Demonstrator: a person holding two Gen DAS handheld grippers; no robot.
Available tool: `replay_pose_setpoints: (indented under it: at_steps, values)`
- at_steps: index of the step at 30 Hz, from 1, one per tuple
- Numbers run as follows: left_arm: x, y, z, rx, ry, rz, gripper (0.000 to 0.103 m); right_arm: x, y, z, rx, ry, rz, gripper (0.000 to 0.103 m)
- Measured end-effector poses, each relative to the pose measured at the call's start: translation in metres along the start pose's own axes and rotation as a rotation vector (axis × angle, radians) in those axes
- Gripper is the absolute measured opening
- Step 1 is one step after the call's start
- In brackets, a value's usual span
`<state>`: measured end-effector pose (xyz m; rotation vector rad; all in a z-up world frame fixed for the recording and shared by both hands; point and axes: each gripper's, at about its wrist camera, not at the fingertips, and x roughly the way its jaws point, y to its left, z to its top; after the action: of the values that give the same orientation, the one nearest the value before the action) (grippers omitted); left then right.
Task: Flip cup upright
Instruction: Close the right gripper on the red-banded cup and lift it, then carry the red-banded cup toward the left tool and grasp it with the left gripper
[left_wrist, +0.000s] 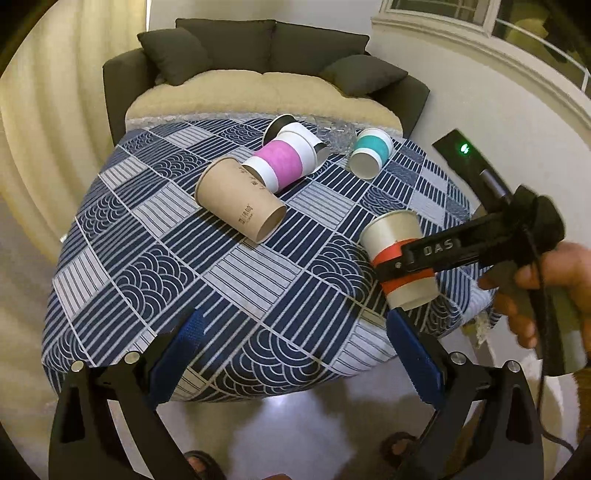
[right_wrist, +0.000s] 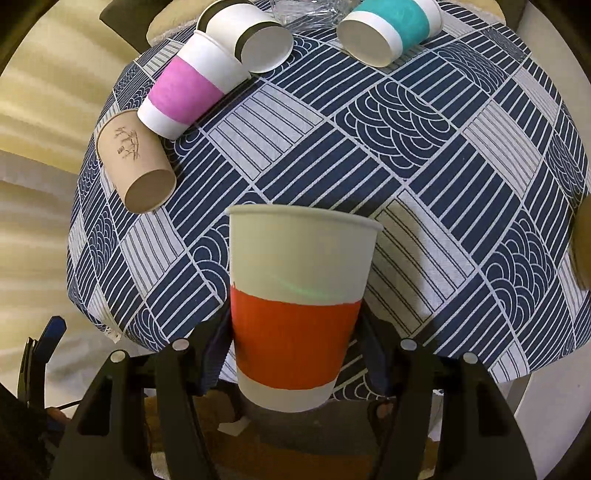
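- Right claw (right_wrist: 297, 354) clamped across the red band of the red-banded cup (right_wrist: 299, 306), one finger on each side, rim up and only slightly tilted.
- Held clear of the bench (right_wrist: 461, 155), near its close right edge as seen from the left wrist view; base not yet touching the cloth.
- Left claw (left_wrist: 295, 350) spread wide and empty, hanging over the near edge with blue pads (left_wrist: 184, 339) apart.
- Farther out ahead of the right claw, to its left: brown cup (right_wrist: 138, 166) on its side, pink-banded cup (right_wrist: 184, 92) lying just beyond and seemingly touching it.
- Farthest ahead: black-banded cup (right_wrist: 255, 40) beside the pink one, teal-banded cup (right_wrist: 388, 29) on its side to the right.
- Judged step: flip nearly done, setting down still to come.
- Next move calls for: level the base, lower straight onto flat cloth well inside the edge, then part the fingers gently so as not to tip it.
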<state>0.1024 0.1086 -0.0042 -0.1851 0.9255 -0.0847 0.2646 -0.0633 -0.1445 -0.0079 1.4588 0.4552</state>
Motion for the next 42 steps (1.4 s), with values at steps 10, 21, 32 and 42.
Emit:
replay_pose_setpoints:
  at_steps: [10, 21, 32, 42]
  values:
    - [0.002, -0.003, 0.001, -0.004, 0.018, 0.012, 0.096, -0.001, -0.004, 0.003, 0.003, -0.004, 0.013, 0.069]
    - [0.003, -0.003, 0.005, -0.088, 0.042, -0.05, 0.096, -0.049, -0.02, -0.01, 0.016, -0.089, 0.094, 0.071]
    - [0.017, -0.034, 0.015, -0.157, 0.089, -0.158, 0.096, -0.104, -0.094, -0.087, 0.022, -0.356, 0.228, 0.083]
    - [0.044, -0.08, 0.03, -0.099, 0.151, -0.147, 0.096, -0.039, -0.124, -0.156, -0.013, -0.308, 0.326, 0.084]
